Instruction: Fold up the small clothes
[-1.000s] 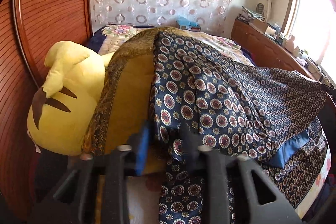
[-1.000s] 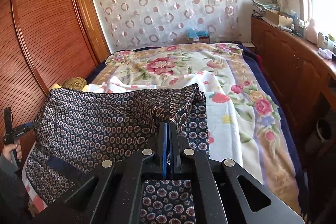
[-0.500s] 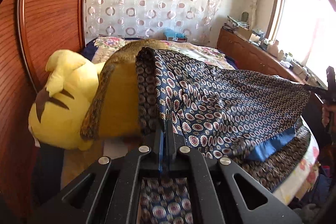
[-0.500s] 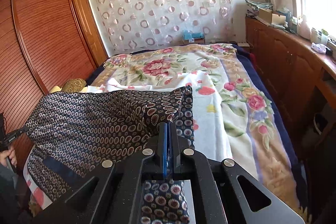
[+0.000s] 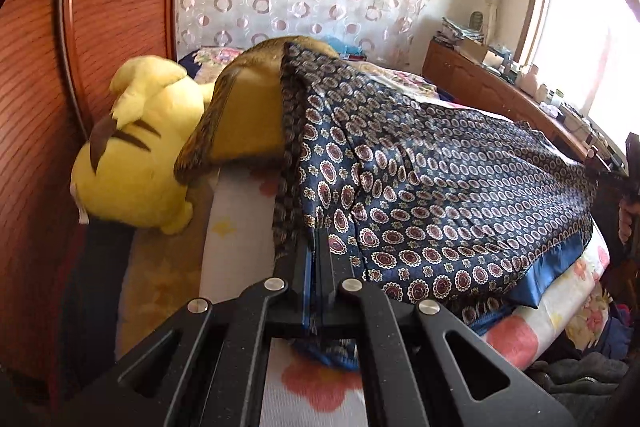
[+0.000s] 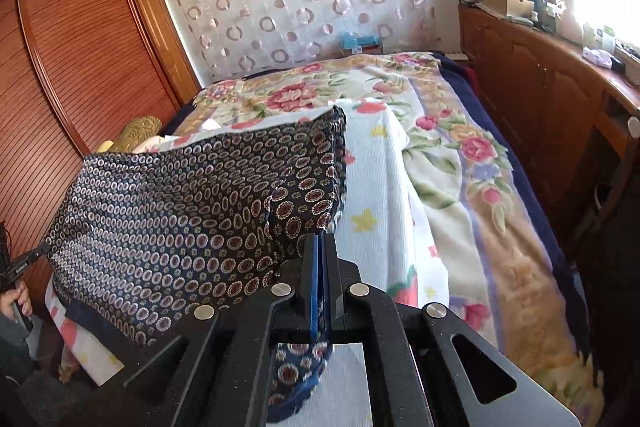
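A dark blue garment (image 5: 432,187) printed with small medallions hangs stretched in the air over the near end of the bed, a plain blue hem (image 5: 556,267) along its lower edge. My left gripper (image 5: 316,239) is shut on one corner of it, cloth bunched between the pads. In the right wrist view the same garment (image 6: 192,199) spreads to the left, and my right gripper (image 6: 320,247) is shut on its other corner. Each gripper shows small in the other's view, the left gripper (image 6: 16,263) at the far left and the right one at the far right edge.
The bed (image 6: 460,155) carries a flowered blanket and a white starred sheet (image 6: 376,203). A yellow plush toy (image 5: 136,147) and a brown-gold cushion (image 5: 248,123) lie by the red wooden wardrobe (image 5: 44,99). A wooden cabinet (image 6: 552,107) with clutter runs under the window.
The left gripper's jaws closed onto the garment's corner, then both grippers drew back and apart, pulling the cloth taut. The plush toy and cushion now show more to the left.
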`<state>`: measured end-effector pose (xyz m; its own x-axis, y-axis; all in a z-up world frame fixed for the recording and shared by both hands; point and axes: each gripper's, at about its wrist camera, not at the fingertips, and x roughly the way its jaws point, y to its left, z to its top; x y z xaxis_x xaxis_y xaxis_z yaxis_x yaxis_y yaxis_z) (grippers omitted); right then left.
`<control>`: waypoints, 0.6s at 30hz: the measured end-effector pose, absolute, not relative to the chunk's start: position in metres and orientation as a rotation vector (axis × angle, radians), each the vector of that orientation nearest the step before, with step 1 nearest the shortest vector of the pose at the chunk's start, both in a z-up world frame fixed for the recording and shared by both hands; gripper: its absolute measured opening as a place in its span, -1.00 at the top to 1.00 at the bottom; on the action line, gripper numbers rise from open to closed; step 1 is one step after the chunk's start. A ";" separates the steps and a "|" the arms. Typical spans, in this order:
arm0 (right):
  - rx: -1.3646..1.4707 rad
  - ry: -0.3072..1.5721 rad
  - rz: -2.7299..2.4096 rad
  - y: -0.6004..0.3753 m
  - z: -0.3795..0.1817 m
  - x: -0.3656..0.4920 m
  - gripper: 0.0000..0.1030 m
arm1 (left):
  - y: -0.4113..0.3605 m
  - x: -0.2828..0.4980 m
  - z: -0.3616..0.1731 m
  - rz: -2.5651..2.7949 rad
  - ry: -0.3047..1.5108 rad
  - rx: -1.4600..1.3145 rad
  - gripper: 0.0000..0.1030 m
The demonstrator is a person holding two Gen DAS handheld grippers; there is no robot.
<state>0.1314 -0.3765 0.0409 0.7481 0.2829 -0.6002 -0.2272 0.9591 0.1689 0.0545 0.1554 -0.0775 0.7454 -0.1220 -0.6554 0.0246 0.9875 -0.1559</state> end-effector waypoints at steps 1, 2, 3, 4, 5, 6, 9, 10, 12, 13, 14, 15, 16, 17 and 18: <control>0.085 0.677 0.279 -0.376 0.037 0.129 0.98 | 0.156 0.053 -0.081 -0.074 0.733 -0.145 0.96; 0.083 0.683 0.277 -0.377 0.038 0.131 0.98 | 0.156 0.052 -0.084 -0.072 0.739 -0.148 0.96; 0.077 0.690 0.274 -0.377 0.037 0.130 0.98 | 0.157 0.052 -0.086 -0.073 0.745 -0.153 0.96; 0.068 0.694 0.270 -0.377 0.035 0.129 0.98 | 0.159 0.052 -0.088 -0.072 0.750 -0.157 0.96; 0.065 0.697 0.272 -0.377 0.036 0.129 0.98 | 0.158 0.052 -0.090 -0.068 0.754 -0.154 0.96; 0.068 0.704 0.273 -0.377 0.035 0.129 0.98 | 0.158 0.052 -0.091 -0.064 0.757 -0.148 0.96; 0.058 0.719 0.268 -0.375 0.034 0.132 0.98 | 0.158 0.055 -0.090 -0.054 0.756 -0.140 0.96; 0.057 0.721 0.268 -0.374 0.034 0.131 0.98 | 0.158 0.056 -0.089 -0.052 0.750 -0.144 0.96; 0.060 0.728 0.269 -0.374 0.032 0.135 0.98 | 0.156 0.054 -0.088 -0.059 0.730 -0.154 0.96; 0.058 0.730 0.268 -0.374 0.031 0.135 0.98 | 0.156 0.052 -0.087 -0.059 0.722 -0.155 0.96; 0.055 0.731 0.267 -0.373 0.031 0.136 0.98 | 0.156 0.050 -0.086 -0.051 0.717 -0.151 0.96; 0.052 0.731 0.266 -0.373 0.030 0.135 0.98 | 0.156 0.050 -0.086 -0.045 0.714 -0.146 0.96; 0.050 0.731 0.267 -0.374 0.028 0.135 0.98 | 0.156 0.049 -0.085 -0.041 0.705 -0.144 0.96; 0.051 0.731 0.268 -0.374 0.029 0.135 0.98 | 0.156 0.048 -0.084 -0.042 0.702 -0.144 0.96; 0.050 0.729 0.268 -0.375 0.028 0.133 0.98 | 0.156 0.048 -0.084 -0.042 0.702 -0.144 0.96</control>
